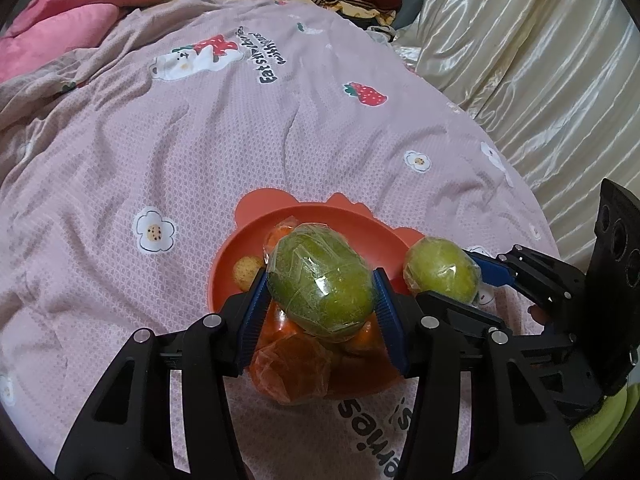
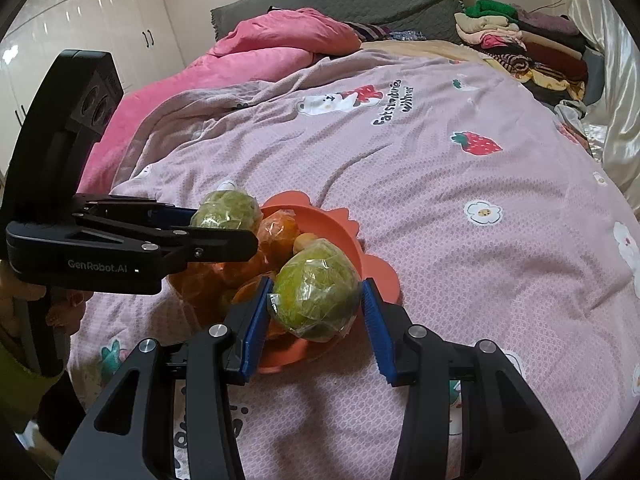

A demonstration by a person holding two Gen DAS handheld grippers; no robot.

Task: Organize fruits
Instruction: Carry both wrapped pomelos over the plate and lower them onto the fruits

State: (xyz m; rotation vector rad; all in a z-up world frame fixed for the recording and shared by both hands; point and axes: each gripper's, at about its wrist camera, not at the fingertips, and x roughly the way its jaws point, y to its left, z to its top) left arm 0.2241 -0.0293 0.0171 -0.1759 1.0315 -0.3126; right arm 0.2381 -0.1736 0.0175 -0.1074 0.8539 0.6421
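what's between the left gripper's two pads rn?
A plastic-wrapped green fruit, clamped by the left gripper above the orange plate, per the left wrist view.

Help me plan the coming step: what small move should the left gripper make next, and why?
Probably lower the plastic-wrapped green fruit gently onto the orange scalloped plate: the left gripper clamps it above the wrapped orange fruits, and bare plate shows just beyond.

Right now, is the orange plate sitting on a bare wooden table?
No. The orange plate rests on a pink bedspread printed with flowers and strawberries.
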